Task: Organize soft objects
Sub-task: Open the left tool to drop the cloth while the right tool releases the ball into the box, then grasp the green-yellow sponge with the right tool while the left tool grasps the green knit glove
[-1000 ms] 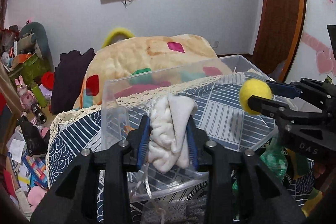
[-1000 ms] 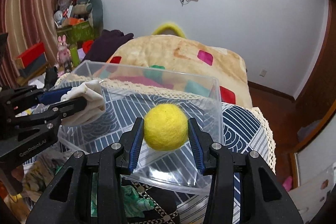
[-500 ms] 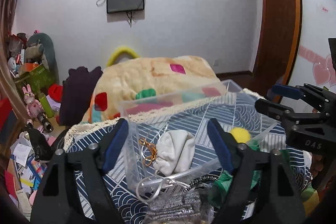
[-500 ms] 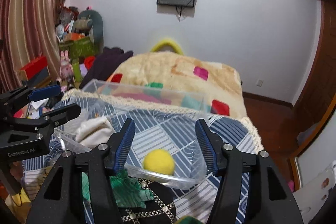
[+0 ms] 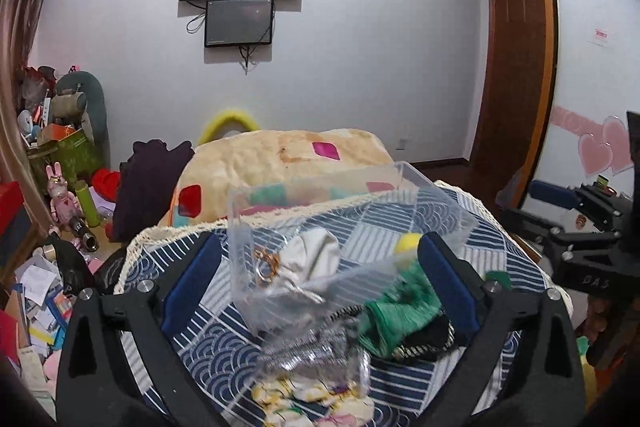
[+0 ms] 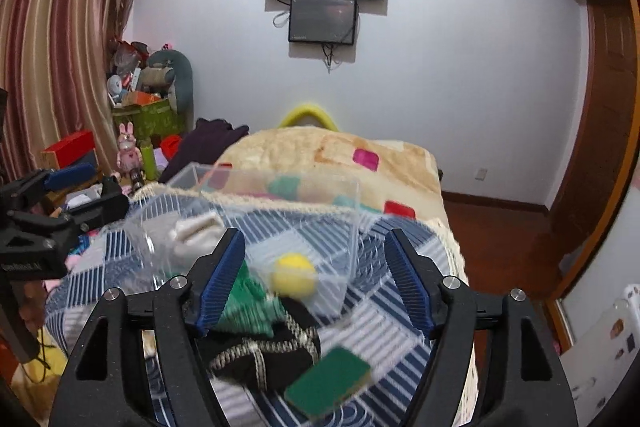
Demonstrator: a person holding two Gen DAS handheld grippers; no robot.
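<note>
Patterned tablecloth (image 5: 208,323) under clear bin (image 5: 240,227), seemingly clothes (image 5: 400,311)

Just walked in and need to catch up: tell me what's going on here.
A person is sorting soft things into a clear plastic bin on a patterned table. Both the left gripper and right gripper are open and empty. A white cloth and a yellow ball lie in the bin. A green cloth and a green sponge wait outside.

left hand-held gripper (image 5: 318,277) spread wide, right hand-held gripper (image 6: 314,273) likewise
</note>
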